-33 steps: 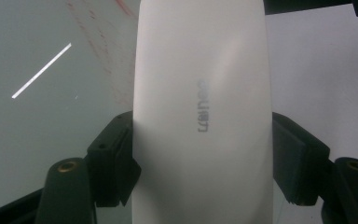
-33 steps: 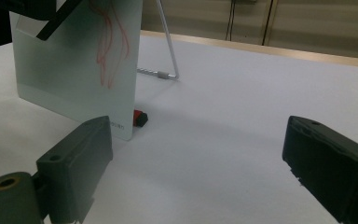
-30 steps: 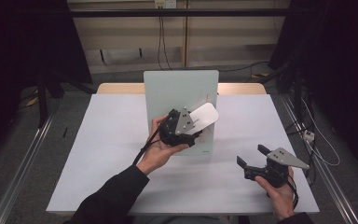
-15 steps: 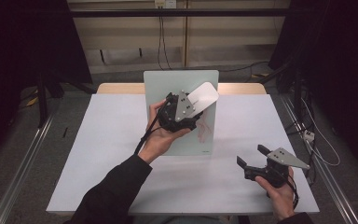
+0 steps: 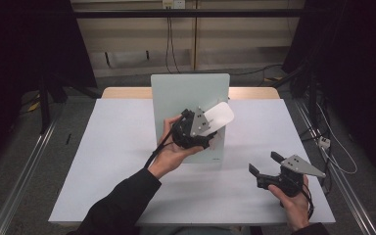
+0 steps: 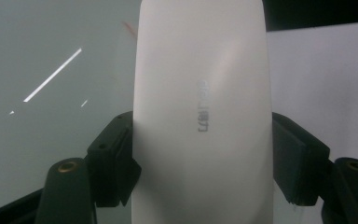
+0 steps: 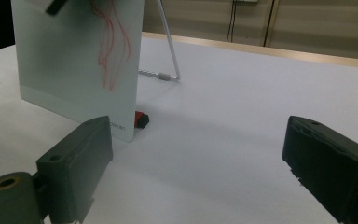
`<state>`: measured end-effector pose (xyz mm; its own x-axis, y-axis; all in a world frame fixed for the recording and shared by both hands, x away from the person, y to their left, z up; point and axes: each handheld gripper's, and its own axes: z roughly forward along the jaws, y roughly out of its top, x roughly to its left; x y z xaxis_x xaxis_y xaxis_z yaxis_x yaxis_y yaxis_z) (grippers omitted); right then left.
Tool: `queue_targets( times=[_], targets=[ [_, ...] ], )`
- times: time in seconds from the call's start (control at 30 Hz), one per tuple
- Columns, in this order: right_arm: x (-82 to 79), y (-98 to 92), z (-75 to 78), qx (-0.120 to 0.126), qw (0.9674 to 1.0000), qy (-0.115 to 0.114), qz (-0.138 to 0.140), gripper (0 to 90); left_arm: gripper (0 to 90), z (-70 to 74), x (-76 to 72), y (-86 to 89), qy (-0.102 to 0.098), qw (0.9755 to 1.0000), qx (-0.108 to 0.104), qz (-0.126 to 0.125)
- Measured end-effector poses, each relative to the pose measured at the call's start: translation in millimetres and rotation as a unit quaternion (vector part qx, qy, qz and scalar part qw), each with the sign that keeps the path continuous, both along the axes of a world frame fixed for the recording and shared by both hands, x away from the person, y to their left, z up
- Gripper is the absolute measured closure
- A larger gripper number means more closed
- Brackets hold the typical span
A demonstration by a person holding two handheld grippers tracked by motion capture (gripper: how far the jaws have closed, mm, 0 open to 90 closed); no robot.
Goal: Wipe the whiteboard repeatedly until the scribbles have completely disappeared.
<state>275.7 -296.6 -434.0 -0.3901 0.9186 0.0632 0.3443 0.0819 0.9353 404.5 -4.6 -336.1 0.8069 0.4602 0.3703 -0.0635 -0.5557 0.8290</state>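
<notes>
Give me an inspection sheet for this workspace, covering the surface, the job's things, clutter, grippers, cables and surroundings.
Surface: white table with a wooden far edge, bare around the board.
Job's things: pale glass board standing on a wire stand, red scribbles on its face; white eraser held against the board.
Clutter: small red and black thing at the board's foot, possibly a marker cap.
Grippers: left gripper shut on the eraser; right gripper open, nothing between its jaws, low over the table's near right.
Cables: black cable trailing from the left gripper; wall cables hanging behind the table.
Surroundings: dark curtains at both sides, metal floor rails, beige back wall.
</notes>
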Motion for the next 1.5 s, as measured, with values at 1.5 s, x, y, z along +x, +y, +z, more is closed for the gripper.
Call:
queue_targets(
  times=[1.5],
  targets=[
    [0.3,0.3,0.1,-0.002,1.0000,-0.001,0.003,8.2,30.9,-24.4,-8.0,-12.7,0.041,0.9978,0.045,-0.028]
  ],
)
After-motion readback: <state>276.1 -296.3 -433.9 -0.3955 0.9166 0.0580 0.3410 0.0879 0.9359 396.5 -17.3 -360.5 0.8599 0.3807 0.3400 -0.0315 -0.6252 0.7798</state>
